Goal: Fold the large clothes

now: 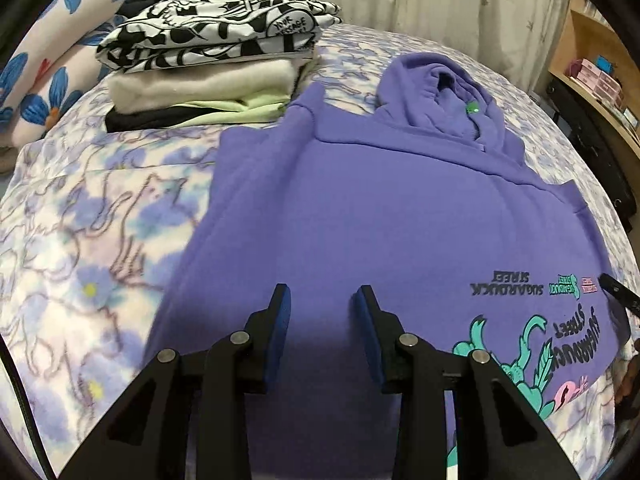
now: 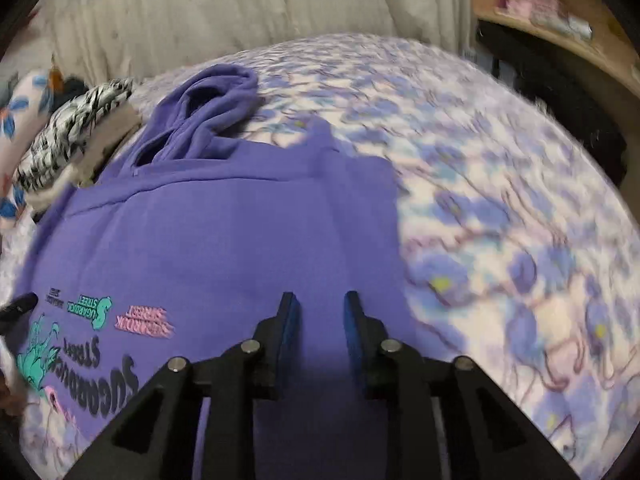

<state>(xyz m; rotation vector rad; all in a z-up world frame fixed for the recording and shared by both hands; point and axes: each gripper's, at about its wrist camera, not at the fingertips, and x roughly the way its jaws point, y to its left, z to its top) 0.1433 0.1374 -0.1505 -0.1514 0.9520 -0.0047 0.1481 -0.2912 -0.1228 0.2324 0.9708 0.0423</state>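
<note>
The left gripper (image 1: 320,300) and right gripper (image 2: 318,302) both hang over the purple hoodie (image 1: 380,208) with jaws apart and nothing between the pads. The hoodie lies back-up mid-bed, hood toward twelve o'clock, sides seemingly already turned in; judging by that, the lengthwise fold from the hem remains. At ten o'clock sits a stack of folded clothes (image 1: 208,68), finished work, on the floral bedspread (image 1: 88,220).
</note>
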